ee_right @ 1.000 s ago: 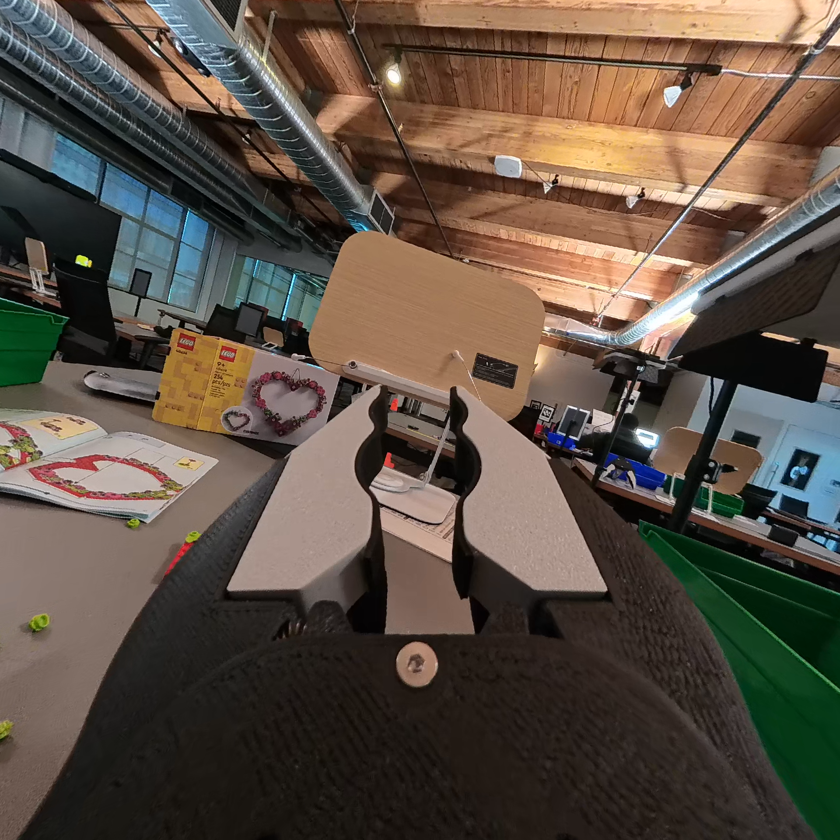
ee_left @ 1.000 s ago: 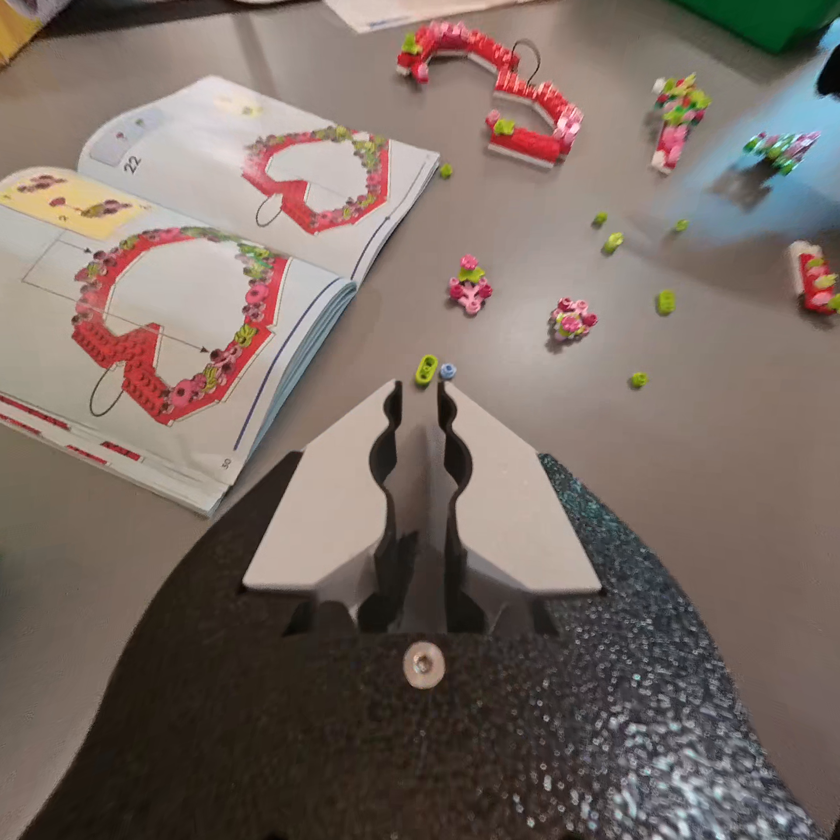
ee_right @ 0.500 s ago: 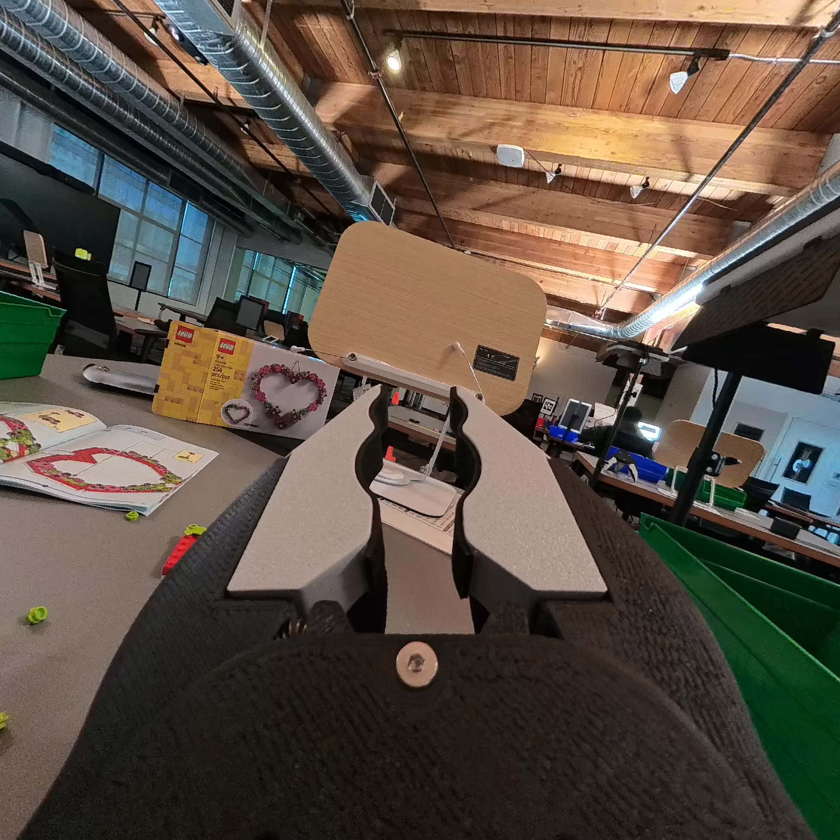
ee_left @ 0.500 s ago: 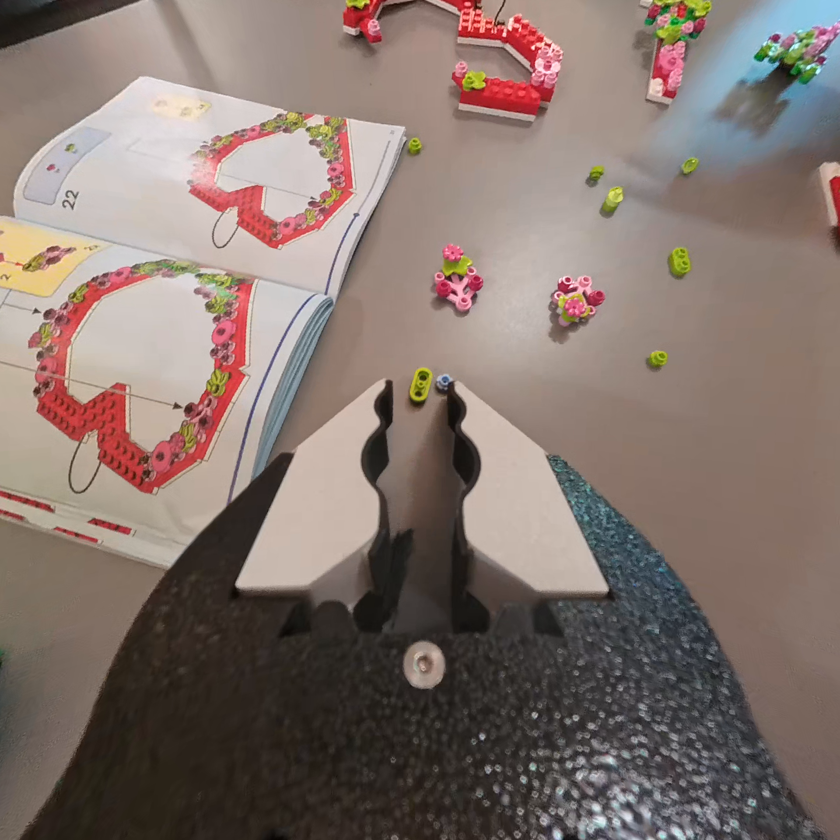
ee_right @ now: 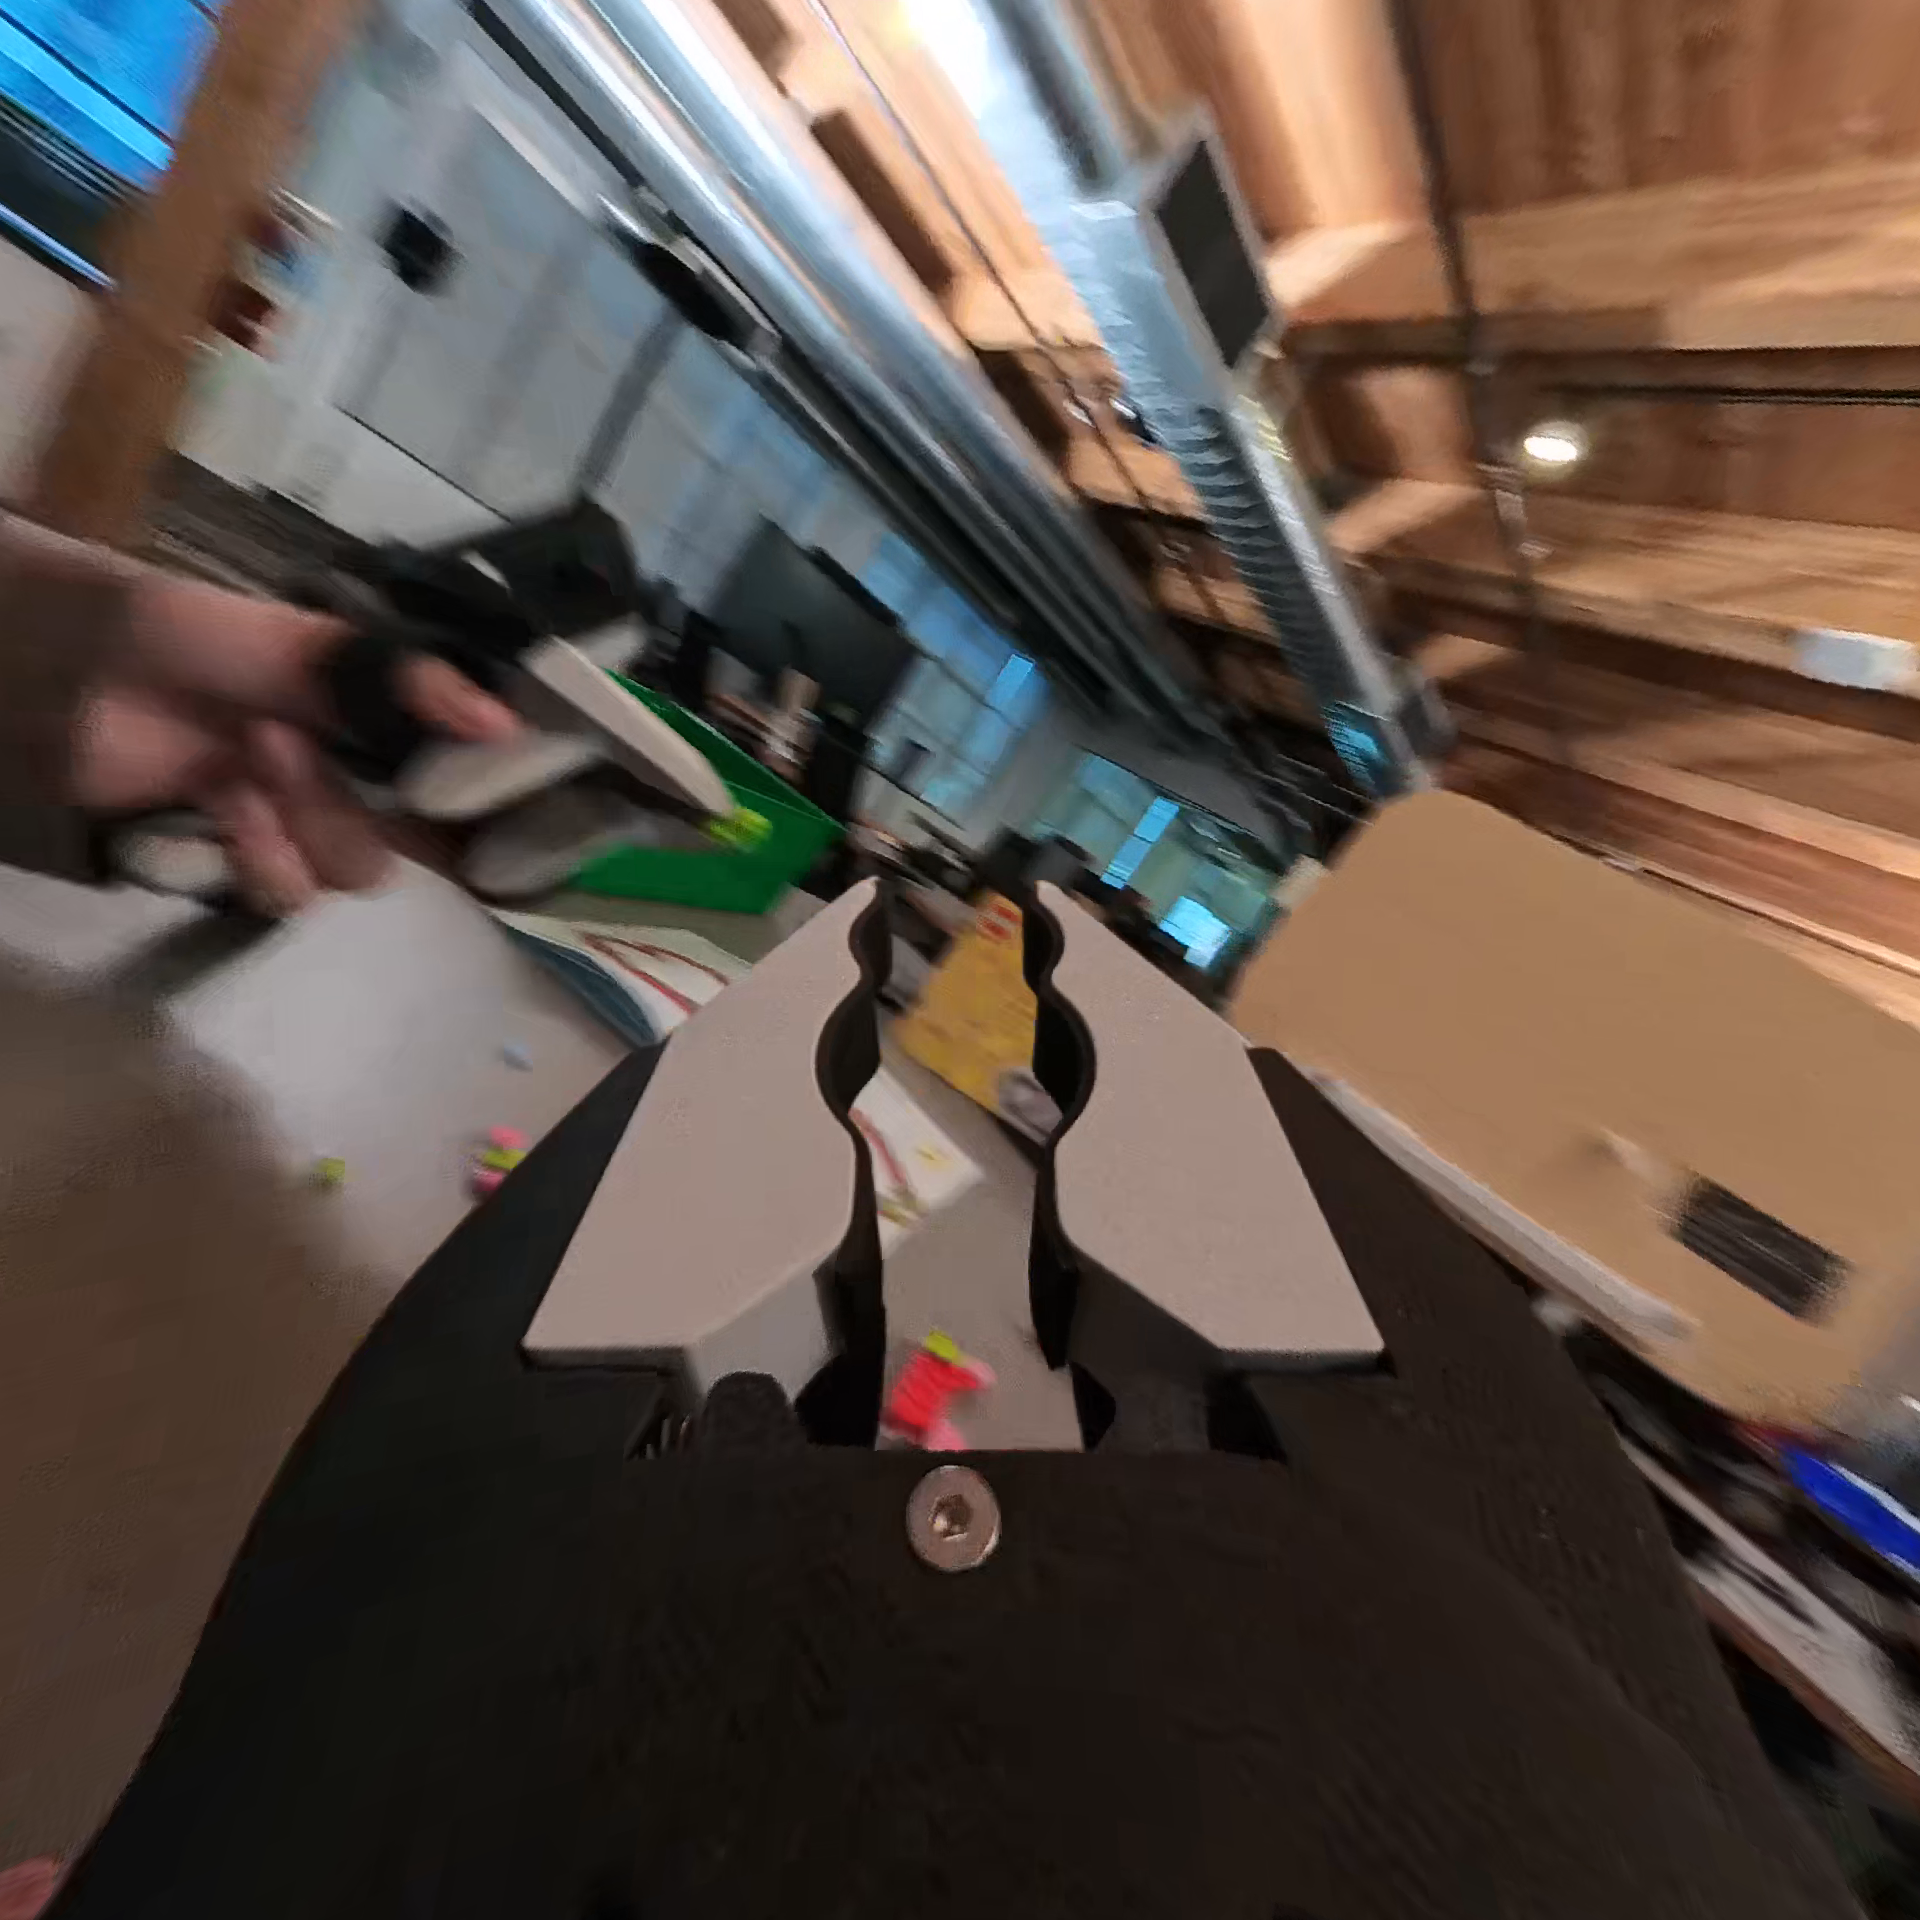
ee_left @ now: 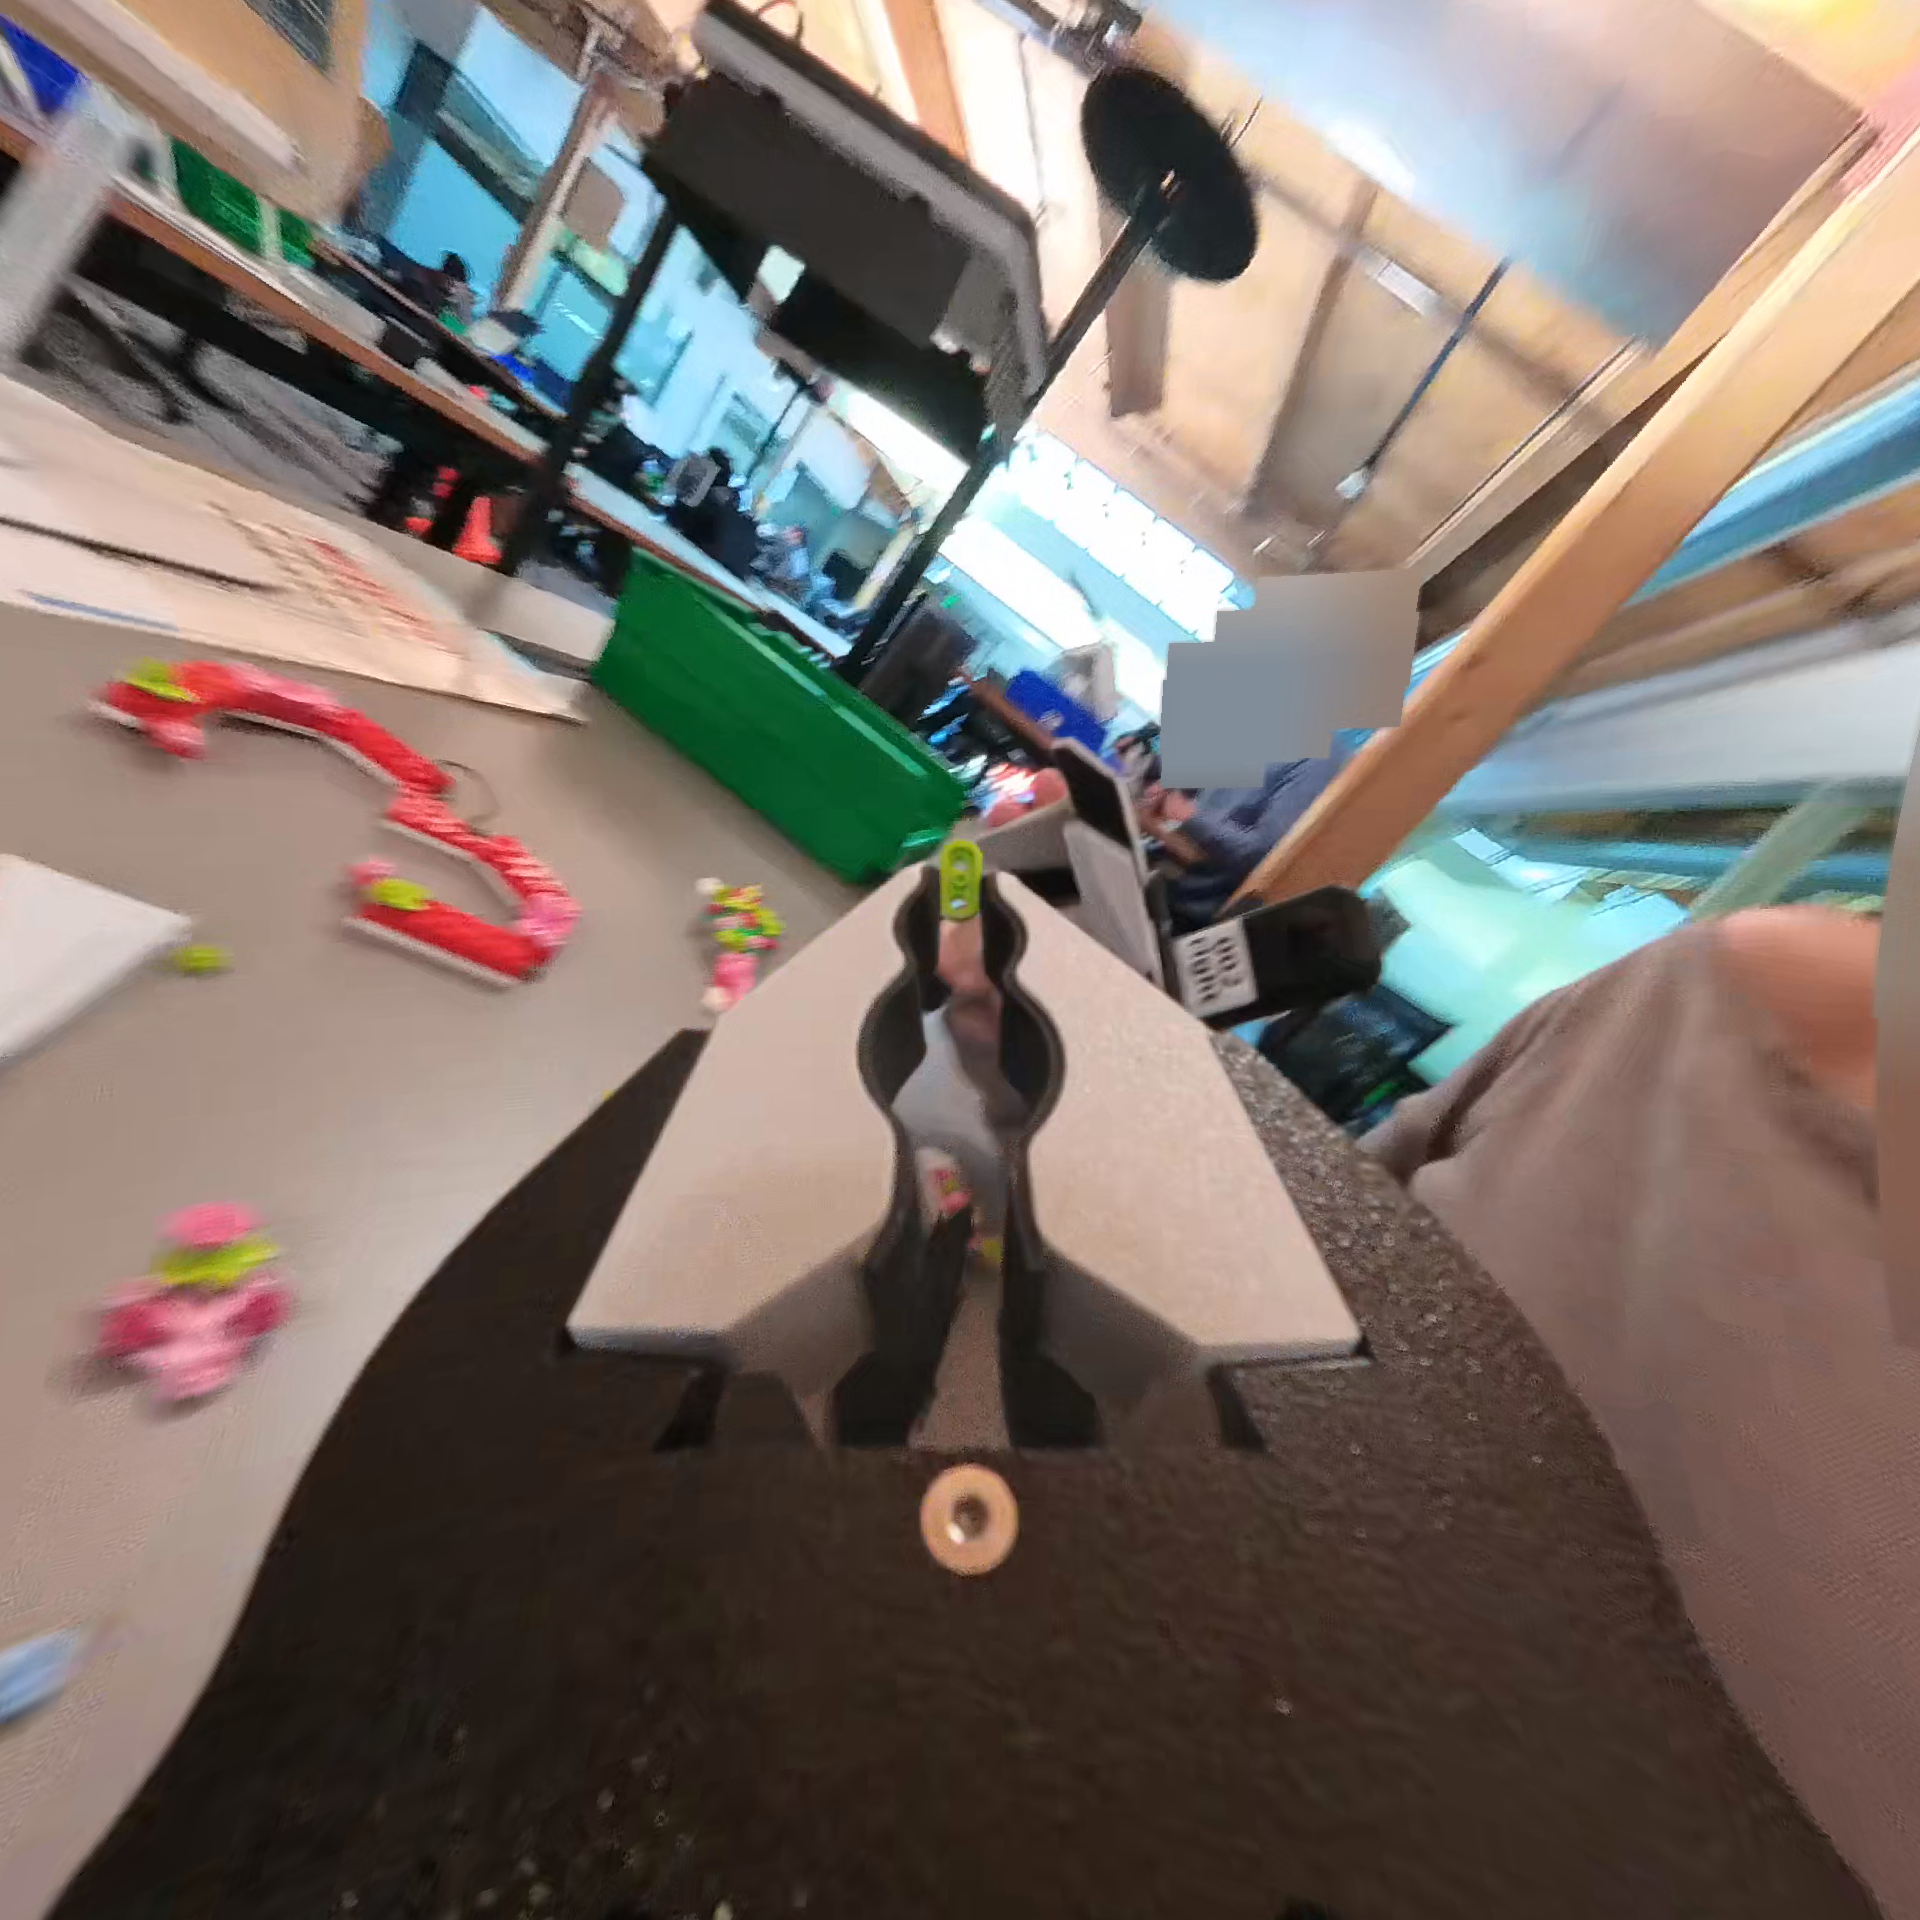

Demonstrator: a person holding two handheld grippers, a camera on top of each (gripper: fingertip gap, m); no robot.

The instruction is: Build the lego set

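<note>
My left gripper (ee_left: 961,883) is shut on a small lime green lego piece (ee_left: 961,881) and holds it raised off the table, tilted up. The same gripper shows in the right wrist view (ee_right: 732,816) with the lime piece (ee_right: 740,826) at its tips. My right gripper (ee_right: 956,899) is open and empty, above the table. The partly built red heart frame (ee_left: 416,821) lies on the grey table at the left. A pink flower cluster (ee_left: 192,1314) lies nearer. A red and pink lego part (ee_right: 925,1392) lies under my right gripper.
A green bin (ee_left: 769,748) stands at the table's far side. The open instruction booklet (ee_right: 634,966) and the yellow set box (ee_right: 971,1018) lie ahead of my right gripper. A person's sleeve (ee_left: 1621,1299) fills the right. Loose green and pink pieces (ee_left: 738,935) dot the table. Spacing between my two grippers at the tips: around 9 cm.
My left gripper has closed on the lime piece, lifted it off the table and swung up to the right. My right gripper has swung left and tilted, and now faces the left gripper.
</note>
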